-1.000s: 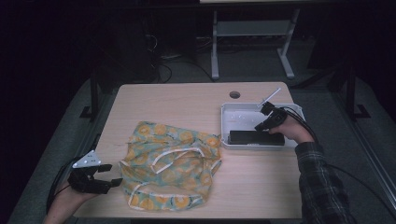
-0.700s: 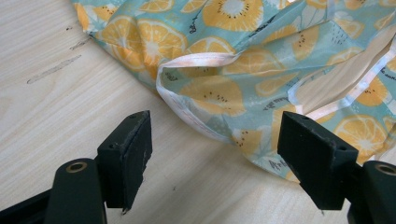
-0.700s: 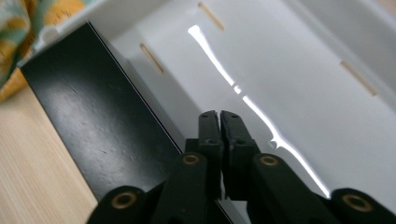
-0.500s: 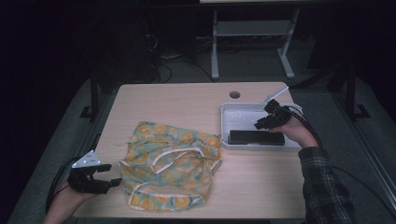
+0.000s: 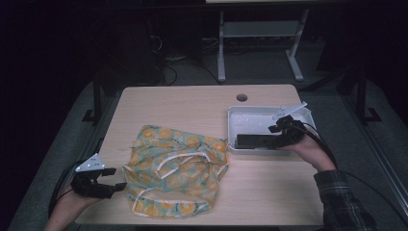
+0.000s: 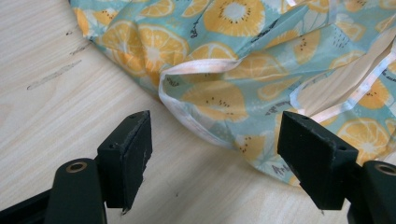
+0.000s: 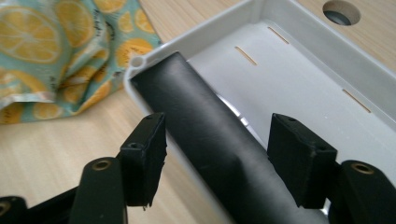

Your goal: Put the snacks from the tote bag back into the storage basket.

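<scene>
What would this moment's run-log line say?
right gripper: jaws just opening, astride black roll, not gripping | roll: in white tray | left gripper: open at citrus-print cloth edge

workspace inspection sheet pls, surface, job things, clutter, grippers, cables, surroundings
surface: light wood table with a round hole near its far edge
job's things: black bar lying in the white tray along its near wall; fruit-print cloth crumpled left of the tray
clutter: nothing seen
grippers: right hand-held gripper over the tray, jaws just opened, standing either side of the bar without pressing it; left hand-held gripper open at the table's near left corner, the cloth's hem between its jaws, not gripped
cables: a cable trails from the right gripper; loose wires on the floor beyond the table
surroundings: dark room, grey metal stand behind
</scene>
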`<control>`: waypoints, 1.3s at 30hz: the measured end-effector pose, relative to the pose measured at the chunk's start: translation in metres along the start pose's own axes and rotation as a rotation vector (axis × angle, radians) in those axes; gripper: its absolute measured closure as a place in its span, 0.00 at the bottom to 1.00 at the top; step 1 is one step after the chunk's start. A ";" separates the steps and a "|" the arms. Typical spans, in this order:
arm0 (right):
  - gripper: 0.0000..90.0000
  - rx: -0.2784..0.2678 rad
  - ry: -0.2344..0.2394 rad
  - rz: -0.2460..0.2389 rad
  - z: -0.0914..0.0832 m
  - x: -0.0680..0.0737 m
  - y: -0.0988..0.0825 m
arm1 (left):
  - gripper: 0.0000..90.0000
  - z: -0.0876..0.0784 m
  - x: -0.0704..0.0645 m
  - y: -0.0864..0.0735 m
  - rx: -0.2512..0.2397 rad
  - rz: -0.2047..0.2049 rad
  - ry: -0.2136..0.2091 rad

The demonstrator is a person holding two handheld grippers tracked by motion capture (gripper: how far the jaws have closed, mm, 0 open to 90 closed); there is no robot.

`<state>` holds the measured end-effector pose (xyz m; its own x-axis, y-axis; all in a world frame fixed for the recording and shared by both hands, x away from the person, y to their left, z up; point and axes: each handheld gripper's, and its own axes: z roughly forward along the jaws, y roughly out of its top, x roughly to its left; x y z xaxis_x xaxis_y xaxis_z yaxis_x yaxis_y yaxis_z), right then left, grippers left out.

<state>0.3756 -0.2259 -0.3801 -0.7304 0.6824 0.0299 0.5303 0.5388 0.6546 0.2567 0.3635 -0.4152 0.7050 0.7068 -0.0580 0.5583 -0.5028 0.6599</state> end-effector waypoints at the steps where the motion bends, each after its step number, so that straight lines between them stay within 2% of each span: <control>1: 0.38 -0.008 0.001 0.001 -0.002 0.004 -0.002 | 0.29 0.000 0.000 0.000 -0.001 -0.001 -0.003; 6: 0.36 -0.043 -0.006 -0.008 -0.008 0.022 -0.016 | 0.29 0.001 0.000 0.002 -0.003 0.012 -0.008; 10: 0.33 -0.055 -0.029 -0.027 -0.010 0.033 -0.027 | 0.29 0.002 -0.001 0.003 -0.004 0.013 -0.015; 12: 0.32 -0.062 -0.049 -0.023 -0.010 0.037 -0.031 | 0.29 0.001 -0.002 0.002 -0.005 0.019 -0.019; 16: 0.30 -0.075 -0.060 -0.021 -0.012 0.045 -0.045 | 0.29 -0.002 -0.003 0.000 -0.013 0.014 -0.018; 19: 0.28 -0.087 -0.058 -0.001 -0.012 0.052 -0.054 | 0.29 -0.002 -0.003 -0.001 -0.018 0.007 -0.019; 26: 0.24 -0.110 -0.090 0.025 -0.011 0.068 -0.075 | 0.29 0.001 -0.009 -0.002 -0.011 0.024 -0.033; 29: 0.24 -0.113 -0.099 0.047 -0.010 0.075 -0.088 | 0.29 0.003 -0.011 -0.003 -0.007 0.031 -0.041; 32: 0.24 -0.102 -0.086 0.065 -0.010 0.077 -0.097 | 0.28 0.004 -0.013 -0.003 -0.004 0.037 -0.047; 35: 0.23 -0.071 -0.079 0.058 -0.008 0.078 -0.102 | 0.28 0.006 -0.012 -0.002 0.004 0.049 -0.048; 39: 0.23 -0.058 -0.093 0.053 -0.006 0.077 -0.103 | 0.28 0.008 -0.012 -0.001 0.011 0.055 -0.052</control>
<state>0.2622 -0.2316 -0.4403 -0.6579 0.7531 -0.0028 0.5391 0.4735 0.6966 0.2506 0.3514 -0.4209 0.7567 0.6510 -0.0608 0.5222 -0.5458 0.6553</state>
